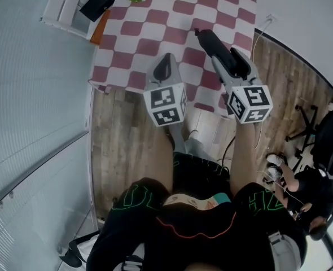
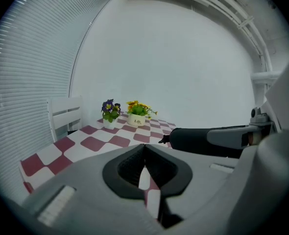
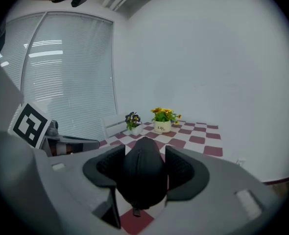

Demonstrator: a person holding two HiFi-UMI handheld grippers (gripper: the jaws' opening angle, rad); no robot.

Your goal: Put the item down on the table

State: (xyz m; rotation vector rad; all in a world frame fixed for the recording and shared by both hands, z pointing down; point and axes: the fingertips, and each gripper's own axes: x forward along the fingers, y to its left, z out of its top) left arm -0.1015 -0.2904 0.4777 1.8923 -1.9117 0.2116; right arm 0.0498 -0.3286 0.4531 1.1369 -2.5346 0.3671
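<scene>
The item is a black zippered pouch (image 3: pixel 143 175), and my right gripper (image 3: pixel 142 173) is shut on it, one pad on each side. In the head view the pouch (image 1: pixel 207 39) sticks out ahead of the right gripper (image 1: pixel 222 54), above the near right part of the red-and-white checkered table (image 1: pixel 155 21). I cannot tell whether the pouch touches the cloth. My left gripper (image 1: pixel 166 61) hangs over the table's near edge, beside the right one. Its jaws (image 2: pixel 144 155) meet at the tips with nothing between them. From the left gripper view the pouch (image 2: pixel 193 140) shows at the right.
Two small flower pots stand at the table's far end, one purple (image 2: pixel 110 112) and one yellow (image 2: pixel 137 115). A white chair (image 1: pixel 70 4) with a black object (image 1: pixel 97 3) on it is at the table's left. A black office chair (image 1: pixel 324 134) stands on the wooden floor at the right.
</scene>
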